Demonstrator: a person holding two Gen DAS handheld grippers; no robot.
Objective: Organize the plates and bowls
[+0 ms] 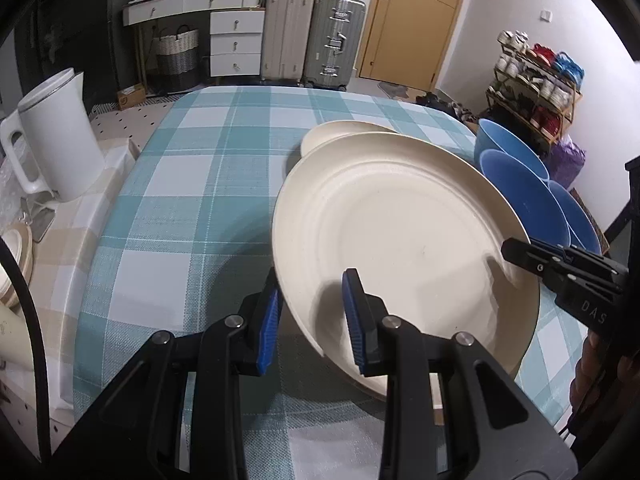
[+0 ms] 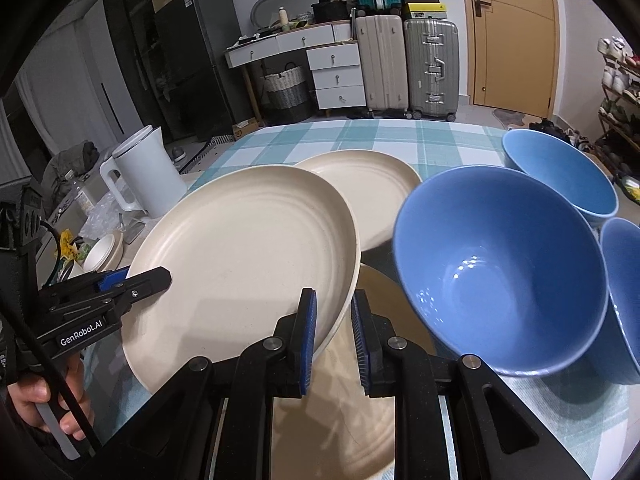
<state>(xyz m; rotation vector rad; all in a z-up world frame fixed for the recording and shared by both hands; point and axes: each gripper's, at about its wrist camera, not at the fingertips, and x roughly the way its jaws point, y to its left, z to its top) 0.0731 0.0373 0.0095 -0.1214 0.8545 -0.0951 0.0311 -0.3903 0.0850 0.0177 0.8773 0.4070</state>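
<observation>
Checks of teal and white run across the cloth on our worktop (image 1: 208, 184), and above it we have a big cream plate (image 1: 400, 240) lifted clear and tilted, caught on two sides. Our left claw (image 1: 310, 320) bites the plate's near rim, blue pads either side of the edge; our right claw (image 2: 334, 336) is clamped tight on the opposite rim. In the left view the right one reaches in from the right edge, a hand wrapped round its handle.

Under the raised plate there's another cream plate (image 2: 380, 300) flat on the cloth, and a third (image 2: 368, 188) sits further back, partly hidden behind the lifted one. To the right, three blue bowls: the big one (image 2: 500, 264) close to us, a second (image 2: 560, 176) behind it, a third (image 2: 624, 280) cut off at the frame edge and touching the big one.

Left of the cloth, a white kettle (image 1: 56, 136) stands on a beige-checked surface with some clutter around it.

Round the room now: white drawers (image 2: 336, 76) against the far wall, a woven basket (image 2: 286, 88) tucked beneath the desk, two suitcases (image 2: 408, 64) upright side by side, boxes stacked on top, a wooden door (image 2: 512, 32) shut, a dark fridge (image 2: 192, 56) on the left, and a shoe rack (image 1: 536, 84) full on the right.
</observation>
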